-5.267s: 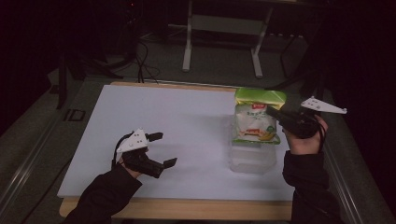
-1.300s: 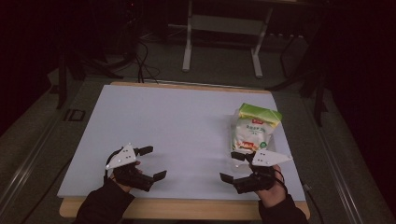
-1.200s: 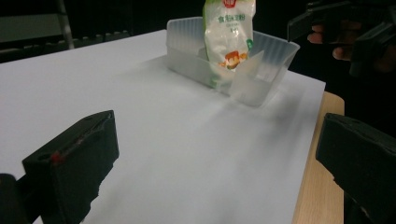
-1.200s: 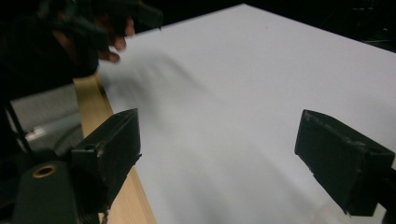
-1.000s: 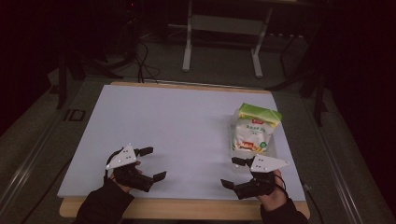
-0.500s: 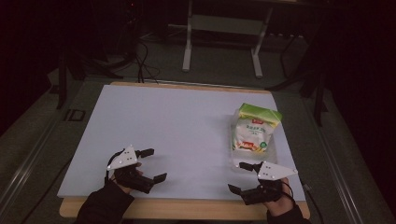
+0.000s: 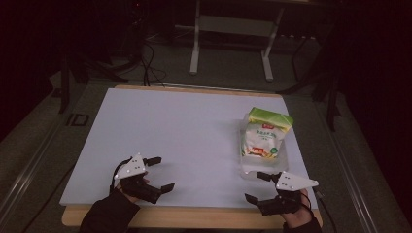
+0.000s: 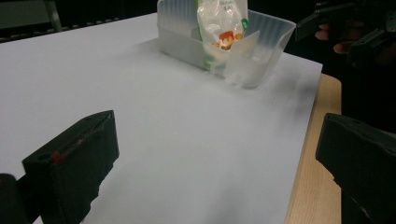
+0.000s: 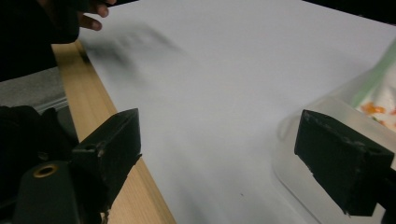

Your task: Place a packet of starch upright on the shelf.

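Both tongs, left tongs point(image 7: 156, 174) and right tongs point(image 7: 260, 187), gape wide and empty at the desk's point(image 7: 184, 131) near edge. A snack bag point(image 7: 265, 136) stands in a clear tub point(image 7: 263, 166) far right.

Both tools point(image 7: 159, 174) point(image 7: 260, 187) agape, empty

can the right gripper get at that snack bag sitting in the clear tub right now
Probably yes. The right gripper is open just short of the clear tub, and the snack bag stands above its rim with nothing between.
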The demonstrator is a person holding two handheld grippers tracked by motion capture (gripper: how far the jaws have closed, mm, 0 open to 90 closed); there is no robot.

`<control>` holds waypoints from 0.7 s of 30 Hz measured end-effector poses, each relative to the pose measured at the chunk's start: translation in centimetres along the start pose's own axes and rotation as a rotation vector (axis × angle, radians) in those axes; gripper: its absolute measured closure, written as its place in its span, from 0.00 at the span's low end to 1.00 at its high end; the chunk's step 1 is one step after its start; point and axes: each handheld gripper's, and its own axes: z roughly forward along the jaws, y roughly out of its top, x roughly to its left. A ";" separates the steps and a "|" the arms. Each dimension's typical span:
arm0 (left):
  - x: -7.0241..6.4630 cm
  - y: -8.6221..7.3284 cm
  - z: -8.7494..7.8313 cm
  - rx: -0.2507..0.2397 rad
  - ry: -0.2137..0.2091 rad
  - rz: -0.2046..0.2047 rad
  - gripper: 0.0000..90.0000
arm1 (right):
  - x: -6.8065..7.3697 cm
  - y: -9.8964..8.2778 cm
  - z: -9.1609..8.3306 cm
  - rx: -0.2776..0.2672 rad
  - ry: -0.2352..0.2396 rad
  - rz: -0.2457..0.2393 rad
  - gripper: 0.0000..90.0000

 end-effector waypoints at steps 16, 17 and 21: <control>0.1 -0.4 0.2 0.018 -0.010 0.007 0.00 | -0.9 -1.3 -1.4 0.033 -0.064 0.020 0.16; 0.1 -0.5 0.2 0.018 -0.011 0.007 0.00 | -0.9 -1.4 -1.3 0.035 -0.063 0.026 0.16; 0.2 -0.7 0.3 0.023 -0.013 -0.001 0.00 | -1.0 -1.4 -1.3 0.038 -0.070 0.029 0.16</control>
